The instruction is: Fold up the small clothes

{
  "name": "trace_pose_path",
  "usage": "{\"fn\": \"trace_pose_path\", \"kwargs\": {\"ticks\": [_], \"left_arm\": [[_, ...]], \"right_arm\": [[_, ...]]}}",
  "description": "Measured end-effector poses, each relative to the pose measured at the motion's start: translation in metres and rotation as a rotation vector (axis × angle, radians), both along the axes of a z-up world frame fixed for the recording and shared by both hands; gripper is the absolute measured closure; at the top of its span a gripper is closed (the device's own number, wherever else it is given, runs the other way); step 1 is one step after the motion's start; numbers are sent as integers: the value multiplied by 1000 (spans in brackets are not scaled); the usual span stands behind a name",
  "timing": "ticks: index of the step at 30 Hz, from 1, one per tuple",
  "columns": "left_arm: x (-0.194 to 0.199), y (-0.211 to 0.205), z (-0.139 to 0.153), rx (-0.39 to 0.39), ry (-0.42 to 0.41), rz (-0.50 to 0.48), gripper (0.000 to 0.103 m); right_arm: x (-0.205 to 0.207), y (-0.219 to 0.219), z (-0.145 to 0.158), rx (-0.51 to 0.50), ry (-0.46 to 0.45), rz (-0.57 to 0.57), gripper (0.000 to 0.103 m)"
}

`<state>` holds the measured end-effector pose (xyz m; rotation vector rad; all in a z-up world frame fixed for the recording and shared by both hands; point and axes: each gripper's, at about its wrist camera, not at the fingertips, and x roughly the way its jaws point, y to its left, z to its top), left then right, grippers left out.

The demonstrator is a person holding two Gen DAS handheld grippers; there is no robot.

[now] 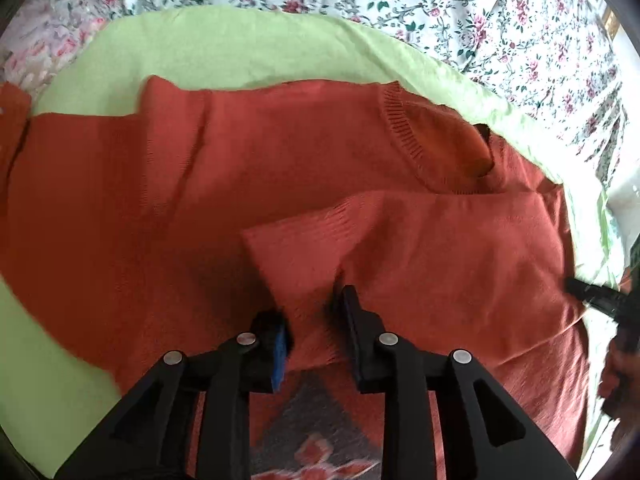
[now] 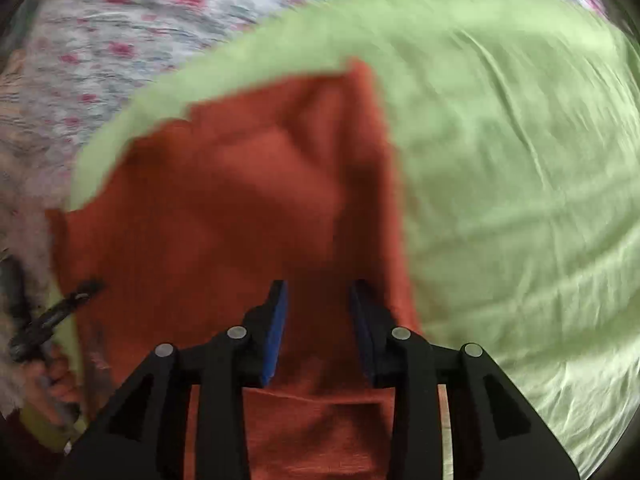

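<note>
A rust-orange knit sweater [image 1: 280, 168] is lying spread flat on a light green sheet [image 1: 224, 48], its ribbed round collar [image 1: 404, 136] facing up. One sleeve [image 1: 400, 232], ribbed at the cuff, is lying folded across the body.

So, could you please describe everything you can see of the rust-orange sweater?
The rust-orange sweater is a fine knit with a ribbed round neckline and a ribbed cuff. It lies spread on the light green sheet, one sleeve folded across its body. The left gripper has that sleeve's cuff between its fingers; the right gripper hovers over another part, fingers apart.
</note>
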<state>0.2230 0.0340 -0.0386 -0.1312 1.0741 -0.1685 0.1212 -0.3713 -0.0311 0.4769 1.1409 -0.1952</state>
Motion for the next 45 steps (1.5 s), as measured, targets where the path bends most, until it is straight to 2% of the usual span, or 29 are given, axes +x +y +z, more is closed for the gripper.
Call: {"fn": "trace_pose_path", "kwargs": {"ticks": [1, 3, 5, 8, 10, 12, 14, 18, 21, 24, 28, 31, 32, 33, 34, 35, 36, 39, 42, 45], "left_arm": [[-3, 6, 1, 22, 3, 5, 80], [-11, 25, 5, 3, 3, 20, 80], [-21, 47, 14, -8, -15, 48, 81], [-32, 87, 25, -19, -45, 126, 79], [-32, 114, 29, -38, -51, 191, 72], [-28, 146, 31, -42, -56, 273, 56], [-22, 177, 33, -30, -62, 350, 46], [3, 235, 36, -20, -79, 486, 35], [27, 283, 33, -60, -85, 577, 30], [52, 324, 24, -123, -81, 669, 30], [75, 368, 6, -237, -76, 779, 30], [86, 386, -9, -278, -57, 830, 38], [88, 388, -9, -273, -63, 837, 50], [93, 390, -8, -280, -72, 824, 79], [96, 392, -9, -315, -75, 797, 99], [98, 393, -8, -354, -76, 773, 100], [99, 391, -4, -354, -92, 760, 101], [94, 373, 20, -313, -154, 694, 101], [83, 341, 45, -307, -218, 619, 101], [66, 292, 71, -289, -274, 505, 101]], "right_arm": [[-6, -9, -1, 54, -26, -48, 74], [-12, -14, 5, 72, -35, -89, 71], [-14, -4, 17, 32, -33, -72, 65], [-17, 15, 26, 58, -58, -16, 57], [-18, 29, 31, 56, -66, 16, 56], [-18, 44, 32, 76, -66, 43, 55], [-16, 61, 31, 101, -55, 65, 55], [-17, 84, 31, 111, -35, 115, 55], [-15, 97, 32, 106, -18, 139, 53], [-20, 99, 34, 100, -1, 146, 53], [-22, 101, 35, 90, 19, 137, 52], [-26, 102, 32, 95, 39, 128, 52], [-26, 103, 32, 98, 41, 127, 52], [-27, 104, 31, 105, 43, 127, 52], [-29, 105, 31, 107, 44, 125, 52], [-29, 106, 31, 106, 44, 127, 52], [-29, 107, 31, 106, 44, 128, 52], [-31, 110, 29, 116, 39, 134, 52], [-32, 111, 27, 137, 30, 124, 52], [-32, 111, 27, 148, 16, 119, 52]]}}
